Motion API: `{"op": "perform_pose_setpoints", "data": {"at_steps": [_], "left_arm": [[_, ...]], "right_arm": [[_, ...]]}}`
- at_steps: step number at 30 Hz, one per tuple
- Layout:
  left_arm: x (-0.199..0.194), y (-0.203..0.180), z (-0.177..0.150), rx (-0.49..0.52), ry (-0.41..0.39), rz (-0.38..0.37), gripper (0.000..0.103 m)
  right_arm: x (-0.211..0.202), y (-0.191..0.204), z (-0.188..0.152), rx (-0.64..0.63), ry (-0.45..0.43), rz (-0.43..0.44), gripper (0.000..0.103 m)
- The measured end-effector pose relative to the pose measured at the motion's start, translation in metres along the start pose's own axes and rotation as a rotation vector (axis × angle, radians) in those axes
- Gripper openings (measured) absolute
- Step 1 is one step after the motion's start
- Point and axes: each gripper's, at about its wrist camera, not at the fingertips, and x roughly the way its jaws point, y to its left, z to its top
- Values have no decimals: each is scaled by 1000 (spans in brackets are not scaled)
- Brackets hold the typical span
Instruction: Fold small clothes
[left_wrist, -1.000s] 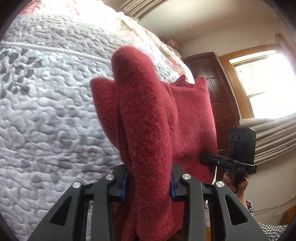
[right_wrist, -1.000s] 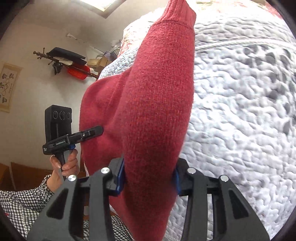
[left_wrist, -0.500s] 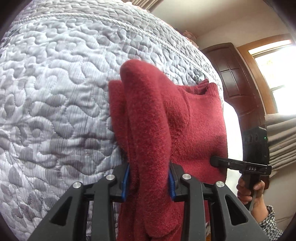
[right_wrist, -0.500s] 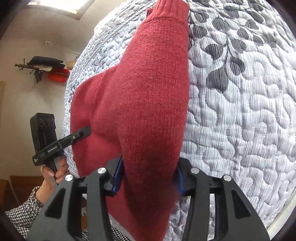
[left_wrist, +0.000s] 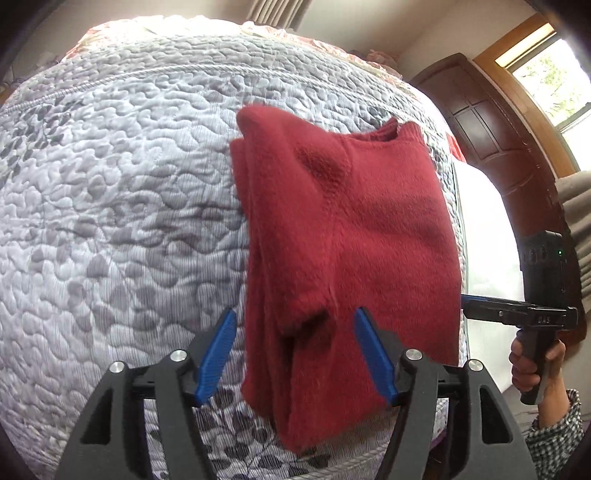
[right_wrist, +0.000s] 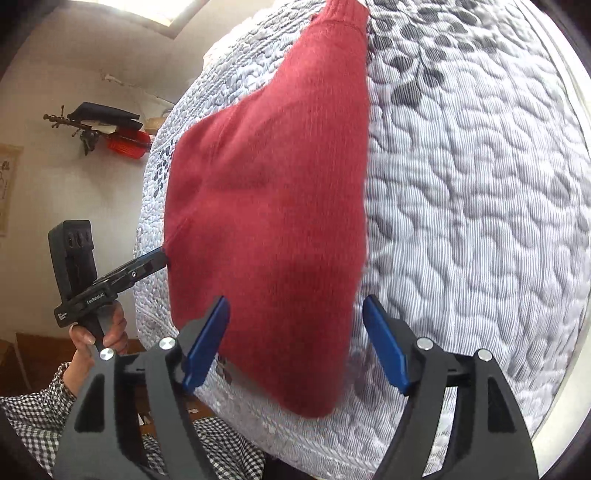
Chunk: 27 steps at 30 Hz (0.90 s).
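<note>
Quilted bed (left_wrist: 110, 221) carries red sweater (left_wrist: 343, 236) laid folded, so both tools, left tool (left_wrist: 295, 347) & right tool (right_wrist: 295, 339), gape apart at 6 o'clock, gripping nothing.

Red sweater (left_wrist: 354, 236) showing fuzzy matt knit, bed quilt (left_wrist: 122, 206) showing puckered stitched cloth, left gripper (left_wrist: 295, 354) showing matt black plastic, ribbed blue pads (left_wrist: 218, 354), wooden door (left_wrist: 491, 133) gleaming glossy.

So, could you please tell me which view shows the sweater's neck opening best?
The left wrist view: the red sweater lies folded on the quilt, neck opening visible at its far edge. The right wrist view shows only a ribbed far edge, no opening.
</note>
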Motion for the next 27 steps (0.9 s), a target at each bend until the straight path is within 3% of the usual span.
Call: {"op": "perform_pose_setpoints", "data": {"at_steps": [6, 10, 11, 13, 18, 21, 27], "left_arm": [[22, -11, -27, -11, 65, 12, 67], [34, -8, -37, -19, 91, 41, 66], [36, -6, -40, -27, 95, 41, 64], [38, -2, -42, -49, 94, 33, 54], [31, 2, -40, -78, 101, 20, 23], [19, -1, -39, -65, 86, 14, 19], [37, 8, -44, -74, 100, 36, 21]], "right_arm": [[13, -3, -35, -10, 33, -49, 74], [26, -7, -38, 13, 48, -37, 64], [30, -9, -38, 26, 50, -30, 61], [34, -14, -37, 61, 57, 16, 43], [18, -7, -41, 46, 35, 52, 28], [8, 5, -45, -1, 14, 36, 28], [37, -10, -51, 32, 53, -2, 28]]}}
